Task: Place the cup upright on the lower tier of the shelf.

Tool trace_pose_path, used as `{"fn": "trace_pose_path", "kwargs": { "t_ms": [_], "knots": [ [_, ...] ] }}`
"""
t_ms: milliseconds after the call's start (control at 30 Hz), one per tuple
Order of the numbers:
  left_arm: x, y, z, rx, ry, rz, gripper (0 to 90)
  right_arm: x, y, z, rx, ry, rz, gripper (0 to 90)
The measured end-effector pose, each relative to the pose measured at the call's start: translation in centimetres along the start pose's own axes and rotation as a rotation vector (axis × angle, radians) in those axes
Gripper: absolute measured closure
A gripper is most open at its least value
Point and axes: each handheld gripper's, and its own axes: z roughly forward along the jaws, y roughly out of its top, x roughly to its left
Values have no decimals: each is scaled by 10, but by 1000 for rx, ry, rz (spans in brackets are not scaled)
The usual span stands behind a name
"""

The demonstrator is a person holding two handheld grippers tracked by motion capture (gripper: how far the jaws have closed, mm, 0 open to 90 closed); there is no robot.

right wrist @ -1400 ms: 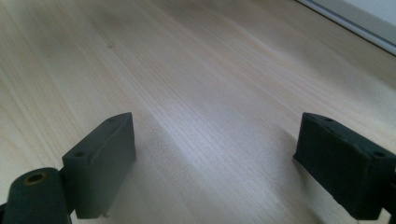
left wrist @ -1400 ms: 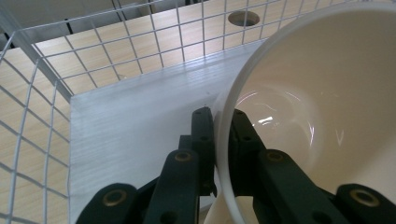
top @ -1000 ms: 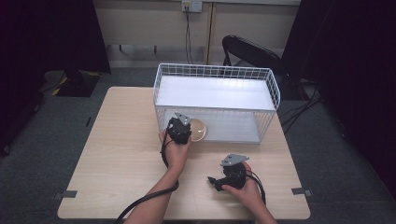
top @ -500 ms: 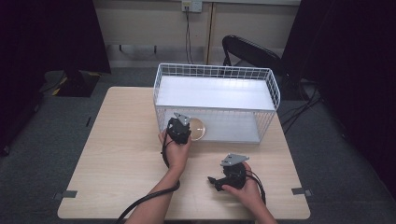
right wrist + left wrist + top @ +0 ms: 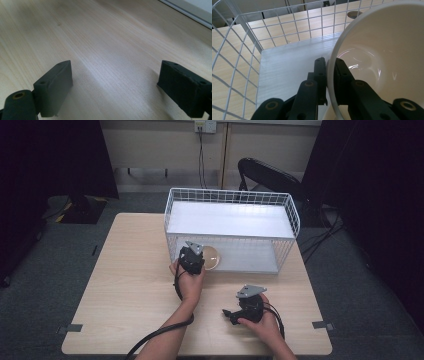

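The left claw (image 5: 329, 72) is pinching the white bowl (image 5: 384, 57) by its rim inside the wire basket (image 5: 295, 220); keeping the bowl level before releasing seems wise. The right claw (image 5: 115, 87) is resting open over the desk (image 5: 100, 37).

The rim of a white bowl (image 5: 384, 57) was pinched between the jaws of the left gripper (image 5: 329, 75), inside a wire basket (image 5: 242, 50) with a pale grey floor; table (image 5: 229, 35) was seen through the mesh.
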Motion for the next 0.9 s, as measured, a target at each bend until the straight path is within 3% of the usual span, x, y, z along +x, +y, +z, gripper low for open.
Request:
{"fn": "trace_pose_path", "kwargs": {
  "t_ms": [333, 400, 600, 900],
  "knots": [
    [2, 4, -2, -32, 22, 2, 713, 0, 0, 0, 0, 0, 0, 112],
    [3, 5, -3, -44, 27, 14, 639, 0, 0, 0, 0, 0, 0, 112],
    [4, 10, -6, -100, 5, 18, 508, 0, 0, 0, 0, -1, 0, 112],
    [9, 11, -6, -113, -36, 19, 407, 0, 0, 0, 0, -1, 1, 112]
  ]
}}
